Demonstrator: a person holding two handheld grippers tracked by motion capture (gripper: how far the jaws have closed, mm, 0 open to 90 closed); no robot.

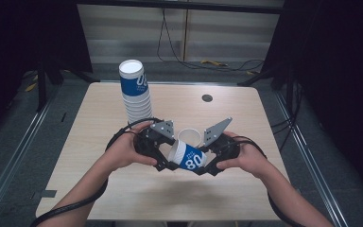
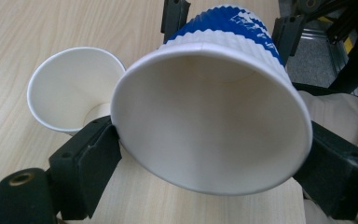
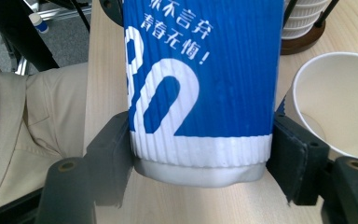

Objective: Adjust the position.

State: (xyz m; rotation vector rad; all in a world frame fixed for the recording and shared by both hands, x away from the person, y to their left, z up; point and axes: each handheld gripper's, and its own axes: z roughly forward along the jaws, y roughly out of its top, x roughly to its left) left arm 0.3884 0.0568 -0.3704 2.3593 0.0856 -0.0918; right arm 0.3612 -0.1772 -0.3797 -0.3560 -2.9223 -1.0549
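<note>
Working over a pale wooden table (image 1: 123,189) in a dark room with cables on the floor behind, I hold a blue cup (image 1: 187,157) on its side between both tools. My right gripper (image 1: 207,168) pinches its base end; my left gripper (image 1: 166,164) has its jaws spread around the rim end. An empty white cup (image 1: 189,137) stands just behind. A cup stack (image 1: 135,92) rises farther back left.

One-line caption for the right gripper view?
Right tool clamps the base of a blue-and-white paper cup; an open cup stands beside.
</note>
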